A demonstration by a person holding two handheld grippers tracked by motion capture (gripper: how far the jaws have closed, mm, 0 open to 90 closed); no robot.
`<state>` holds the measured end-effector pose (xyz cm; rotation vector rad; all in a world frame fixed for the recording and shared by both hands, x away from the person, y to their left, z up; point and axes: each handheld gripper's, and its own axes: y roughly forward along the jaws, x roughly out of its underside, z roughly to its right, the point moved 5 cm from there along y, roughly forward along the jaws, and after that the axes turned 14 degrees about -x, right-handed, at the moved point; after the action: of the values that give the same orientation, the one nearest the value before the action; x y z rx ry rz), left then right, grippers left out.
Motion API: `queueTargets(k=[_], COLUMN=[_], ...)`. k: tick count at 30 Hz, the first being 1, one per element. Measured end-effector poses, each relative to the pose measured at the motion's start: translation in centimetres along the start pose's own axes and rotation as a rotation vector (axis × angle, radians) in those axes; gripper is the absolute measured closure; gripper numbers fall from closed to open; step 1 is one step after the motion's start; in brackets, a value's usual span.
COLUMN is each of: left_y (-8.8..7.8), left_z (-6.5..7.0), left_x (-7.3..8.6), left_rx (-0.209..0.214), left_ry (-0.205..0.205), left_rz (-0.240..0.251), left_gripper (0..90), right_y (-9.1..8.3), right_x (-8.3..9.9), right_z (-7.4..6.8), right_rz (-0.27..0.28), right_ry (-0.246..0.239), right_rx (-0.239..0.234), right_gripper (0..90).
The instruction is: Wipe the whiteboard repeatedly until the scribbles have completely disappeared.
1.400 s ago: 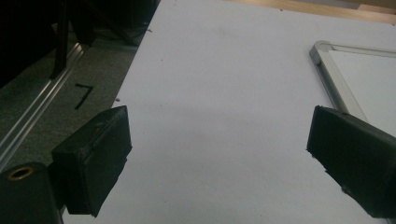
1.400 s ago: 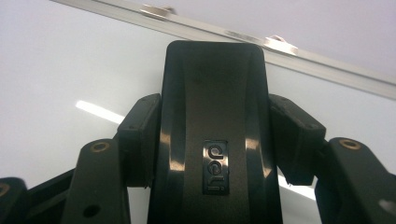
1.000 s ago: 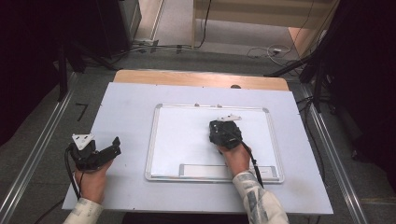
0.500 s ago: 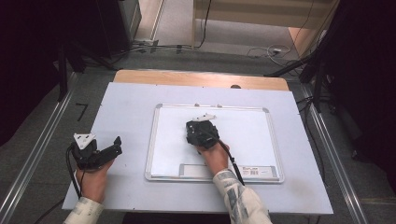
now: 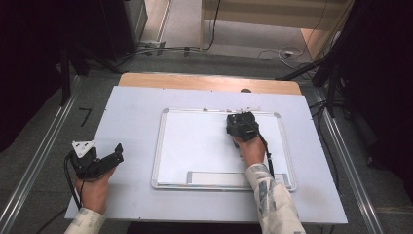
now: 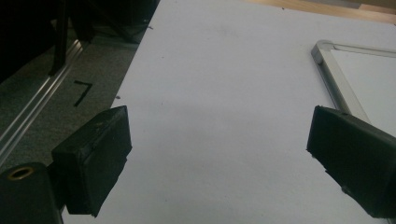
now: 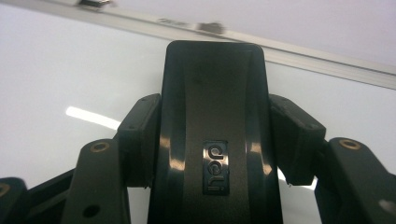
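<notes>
Since half a second ago our right gripper (image 5: 242,126) has slid rightward and up the white, silver-framed whiteboard (image 5: 195,146), now near its top frame edge. Its jaws are clamped on a glossy black plastic eraser block (image 7: 214,135) lying flat on the board. Left of the whiteboard, our left gripper (image 6: 219,158) rests with jaws spread wide, holding nothing, over bare pale tabletop (image 5: 131,112) with open room around.

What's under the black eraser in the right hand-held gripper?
The whiteboard surface lies around and below the eraser, which the right hand-held gripper clamps. The patch directly beneath and any contact are covered.
</notes>
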<state>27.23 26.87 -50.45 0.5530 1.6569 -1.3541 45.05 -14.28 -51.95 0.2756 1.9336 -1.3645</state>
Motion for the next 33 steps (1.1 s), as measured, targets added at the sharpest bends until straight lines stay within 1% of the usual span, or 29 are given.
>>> queueTargets(k=[1,2,3,5,7,8,9,10,12,15,17,19,21,24,26,27,28,33], left_y=[0.0,0.0,0.0,0.1,0.1,0.1,0.1,0.1,0.1,0.2,0.2,0.1,0.1,0.2,0.1,0.1,0.0,0.0], left_z=[0.0,0.0,0.0,0.0,0.1,0.1,0.2,0.2,0.1,0.1,0.1,0.1,0.1,0.2,0.3,0.3,0.4,0.6], left_x=[0.0,0.0,0.0,0.0,0.0,0.0,0.0,0.0,0.0,0.0,0.0,-0.1,-0.1,-0.1,-0.1,-0.1,-0.1,-0.1], left_rx=[-0.001,-0.002,-0.002,-0.003,-0.003,-0.001,-0.001,0.001,0.003,0.006,0.008,0.012,0.013,0.013,0.014,0.014,0.013,0.014], left_ry=[0.000,0.000,-0.003,-0.001,-0.001,-0.002,-0.003,-0.003,-0.002,-0.004,-0.002,-0.003,0.001,0.000,0.003,0.006,0.007,0.010], left_rz=[0.000,-0.001,-0.001,-0.004,-0.005,-0.005,-0.005,-0.005,-0.003,-0.005,-0.005,0.000,0.000,-0.002,0.002,0.003,0.005,0.003], left_gripper=[6.9,6.9,6.9,6.9,6.9,6.9,6.9,6.9,6.9,6.9,6.9,6.9,6.9,6.9,6.9,6.9,6.9,6.9], right_y=[0.1,0.2,0.4,0.8,1.3,1.6,2.2,2.2,2.8,3.4,3.5,3.3,2.8,1.8,0.9,0.5,0.1,-1.2], right_x=[-0.1,-0.2,-0.4,-0.6,-1.0,-1.1,-1.3,-1.3,-1.5,-1.3,-1.0,-0.4,0.4,1.6,2.4,2.8,3.0,3.2], right_z=[0.1,-0.1,-0.2,-0.8,-1.8,-2.4,-4.0,-4.0,-5.7,-8.5,-10.2,-11.6,-12.4,-12.5,-12.0,-11.5,-10.8,-6.4], right_rz=[-0.002,-0.003,0.000,0.006,0.001,-0.001,-0.004,-0.004,-0.010,-0.019,-0.026,-0.035,-0.043,-0.052,-0.053,-0.050,-0.049,-0.042], right_ry=[0.008,-0.001,0.000,0.002,-0.015,-0.020,-0.040,-0.040,-0.064,-0.117,-0.150,-0.198,-0.225,-0.247,-0.251,-0.245,-0.240,-0.167], right_rx=[0.007,0.021,0.026,0.022,0.009,0.001,-0.019,-0.019,-0.040,-0.079,-0.108,-0.133,-0.158,-0.184,-0.190,-0.192,-0.184,-0.127], right_gripper=[38.3,38.3,38.3,38.3,38.2,38.2,38.2,38.2,38.2,38.2,38.2,38.2,38.2,38.2,38.1,38.1,38.1,38.2])
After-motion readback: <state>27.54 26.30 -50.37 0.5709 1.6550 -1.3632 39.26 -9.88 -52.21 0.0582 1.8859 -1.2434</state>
